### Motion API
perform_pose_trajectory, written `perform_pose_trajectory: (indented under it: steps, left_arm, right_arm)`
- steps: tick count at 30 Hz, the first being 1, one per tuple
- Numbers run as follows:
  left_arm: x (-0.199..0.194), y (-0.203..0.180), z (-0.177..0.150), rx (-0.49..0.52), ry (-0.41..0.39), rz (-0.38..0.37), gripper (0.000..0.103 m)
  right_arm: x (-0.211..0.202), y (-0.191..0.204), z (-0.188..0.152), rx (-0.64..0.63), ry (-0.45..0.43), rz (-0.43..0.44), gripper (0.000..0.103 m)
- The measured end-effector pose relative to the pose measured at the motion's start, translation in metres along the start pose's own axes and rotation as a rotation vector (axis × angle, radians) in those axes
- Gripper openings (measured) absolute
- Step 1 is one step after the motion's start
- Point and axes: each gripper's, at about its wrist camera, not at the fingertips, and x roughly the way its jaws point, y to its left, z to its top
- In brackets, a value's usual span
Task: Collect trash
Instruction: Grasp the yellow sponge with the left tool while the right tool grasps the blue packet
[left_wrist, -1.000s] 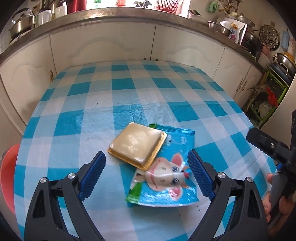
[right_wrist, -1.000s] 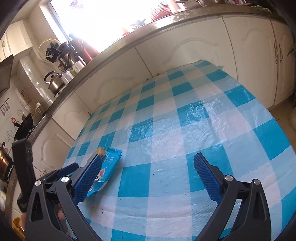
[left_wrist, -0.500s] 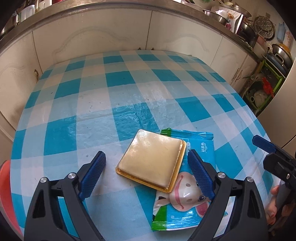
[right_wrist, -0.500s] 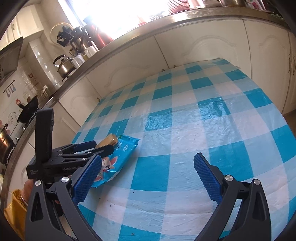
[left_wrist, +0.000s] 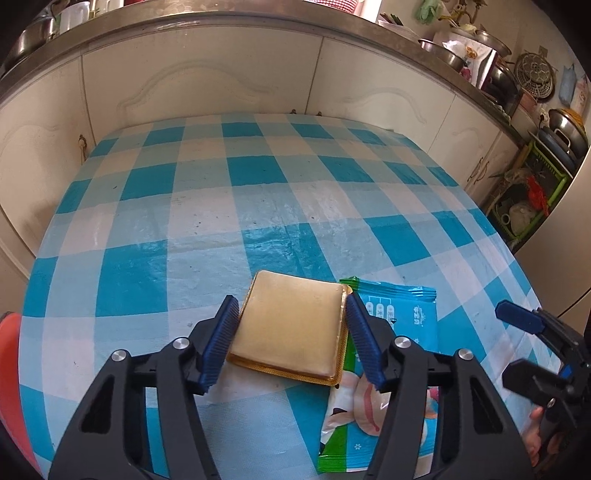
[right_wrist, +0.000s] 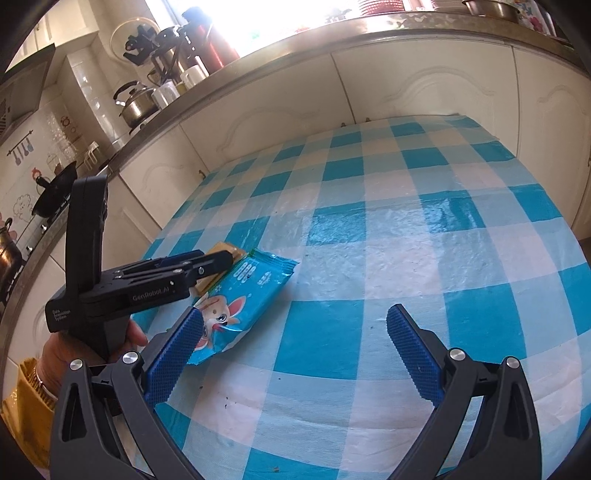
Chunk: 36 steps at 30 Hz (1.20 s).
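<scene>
A square gold packet (left_wrist: 291, 325) lies on the checked tablecloth (left_wrist: 258, 206), partly over a blue snack wrapper with a cartoon animal (left_wrist: 391, 369). My left gripper (left_wrist: 291, 343) has closed in around the gold packet, its blue pads against both edges. In the right wrist view the left gripper (right_wrist: 218, 258) reaches over the gold packet (right_wrist: 221, 248) and the wrapper (right_wrist: 247, 291). My right gripper (right_wrist: 295, 354) is open and empty above the table's near edge, just right of the wrapper.
White cabinets (left_wrist: 207, 77) and a counter with pots run behind the table. A red object (left_wrist: 9, 387) sits at the left edge. A green rack with dishes (left_wrist: 532, 195) stands to the right. A kettle (right_wrist: 136, 103) and cups stand on the counter.
My left gripper moved forward and narrowed from wide open onto the gold packet's sides. The right gripper shifted a little closer to the wrapper and stayed open.
</scene>
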Motion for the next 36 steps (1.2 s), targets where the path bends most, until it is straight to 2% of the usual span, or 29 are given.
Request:
perform_pose_trajectory:
  steps: [8,13,14,15,16,20,24,27,29,33,36]
  left_arm:
    - [-0.011,0.017,-0.003,-0.076,-0.034,-0.010,0.059]
    - [-0.019,0.016,-0.008,-0.082,-0.043,-0.037,0.059]
    - [-0.020,0.015,-0.010,-0.080,-0.041,-0.042,0.059]
    - [-0.020,0.015,-0.011,-0.078,-0.040,-0.048,0.059]
    - [-0.020,0.014,-0.013,-0.079,-0.036,-0.054,0.059]
    - [-0.019,0.014,-0.018,-0.076,-0.025,-0.064,0.059]
    - [-0.021,0.015,-0.020,-0.078,-0.025,-0.075,0.059]
    - [-0.021,0.015,-0.021,-0.077,-0.024,-0.083,0.059]
    - [-0.021,0.015,-0.021,-0.077,-0.024,-0.086,0.059]
    - [-0.021,0.014,-0.021,-0.076,-0.021,-0.084,0.059]
    - [-0.020,0.013,-0.021,-0.072,-0.015,-0.080,0.059]
  right_arm:
    - [0.019,0.013,0.000,-0.026,0.080,0.034,0.097]
    - [0.030,0.019,0.000,-0.009,0.121,0.074,0.094]
    - [0.032,0.020,0.001,-0.011,0.127,0.078,0.090]
    - [0.033,0.021,0.001,-0.008,0.131,0.084,0.073]
    - [0.035,0.022,0.003,0.000,0.142,0.093,0.067]
    - [0.043,0.021,0.010,0.021,0.162,0.088,0.063]
    - [0.050,0.018,0.015,0.063,0.185,0.122,0.049]
    - [0.054,0.013,0.019,0.105,0.189,0.137,0.043]
    - [0.058,0.005,0.020,0.166,0.193,0.173,0.039]
    - [0.067,-0.012,0.021,0.315,0.202,0.308,0.036]
    - [0.069,-0.011,0.024,0.331,0.204,0.339,0.036]
